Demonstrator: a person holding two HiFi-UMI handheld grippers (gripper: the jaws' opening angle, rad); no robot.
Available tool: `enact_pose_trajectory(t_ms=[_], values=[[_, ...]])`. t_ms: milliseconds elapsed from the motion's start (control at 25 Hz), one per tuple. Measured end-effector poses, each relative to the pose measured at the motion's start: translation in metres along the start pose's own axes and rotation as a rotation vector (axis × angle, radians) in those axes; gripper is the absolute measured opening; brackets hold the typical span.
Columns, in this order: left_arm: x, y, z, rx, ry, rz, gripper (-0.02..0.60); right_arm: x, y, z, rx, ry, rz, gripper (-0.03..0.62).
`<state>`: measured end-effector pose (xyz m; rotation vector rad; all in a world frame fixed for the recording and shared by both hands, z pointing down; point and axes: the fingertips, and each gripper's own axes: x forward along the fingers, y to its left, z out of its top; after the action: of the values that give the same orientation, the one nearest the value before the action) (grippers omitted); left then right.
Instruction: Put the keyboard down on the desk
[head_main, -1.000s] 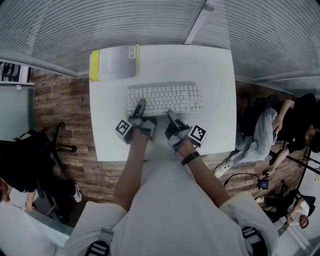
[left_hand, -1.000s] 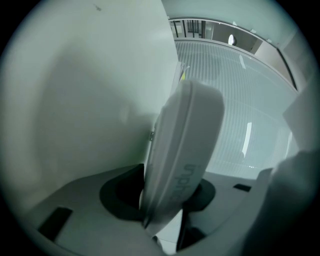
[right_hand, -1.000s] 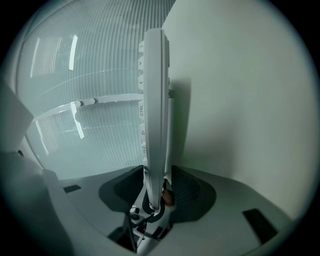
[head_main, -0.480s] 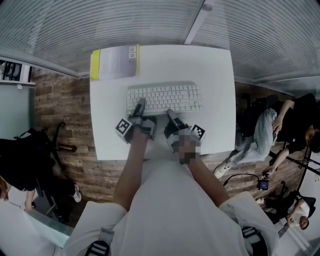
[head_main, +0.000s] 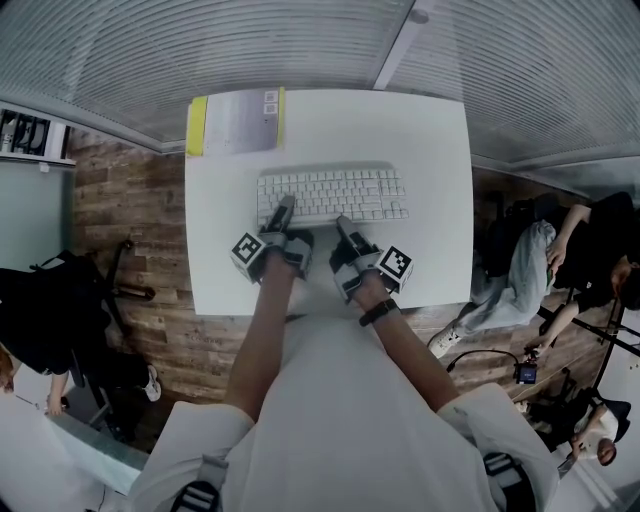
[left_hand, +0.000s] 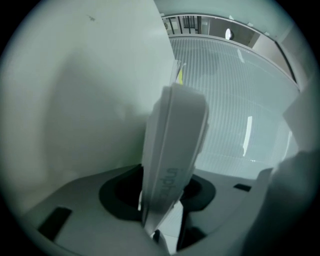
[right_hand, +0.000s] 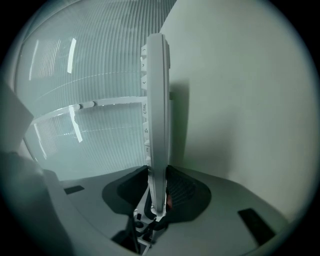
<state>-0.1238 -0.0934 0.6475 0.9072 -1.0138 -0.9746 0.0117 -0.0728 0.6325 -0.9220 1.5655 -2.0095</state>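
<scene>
A white keyboard lies level at the middle of the white desk; whether it rests on the desk I cannot tell. My left gripper holds its near edge at the left end, and in the left gripper view the keyboard's edge sits pinched between the dark pads of the left gripper. My right gripper is at the near edge towards the middle. Its jaws have just been closing, and in the right gripper view the pads of the right gripper press on the keyboard's thin edge.
A grey booklet with a yellow edge lies at the desk's far left corner. A ribbed glass wall runs behind the desk. A dark office chair stands on the wooden floor to the left. A person sits to the right.
Both grippers and the keyboard stay where they were. The head view has shifted slightly.
</scene>
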Motion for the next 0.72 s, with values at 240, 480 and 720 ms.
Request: enact_pose_trajectory(t_ms=[240,480,720], values=[[-0.010,-0.001,-0.004,0.036,0.033,0.007,0.153,0.001,0.002,0.001,-0.001,-0.005,0.013,0.123],[-0.024,-0.003,-0.006,0.059,0.048,0.003,0.153,0.001,0.000,0.002,0.015,-0.026,-0.005,0.121],[-0.039,-0.007,-0.010,0.060,0.057,-0.005,0.153,0.001,0.002,0.001,0.022,-0.039,-0.003,0.121]])
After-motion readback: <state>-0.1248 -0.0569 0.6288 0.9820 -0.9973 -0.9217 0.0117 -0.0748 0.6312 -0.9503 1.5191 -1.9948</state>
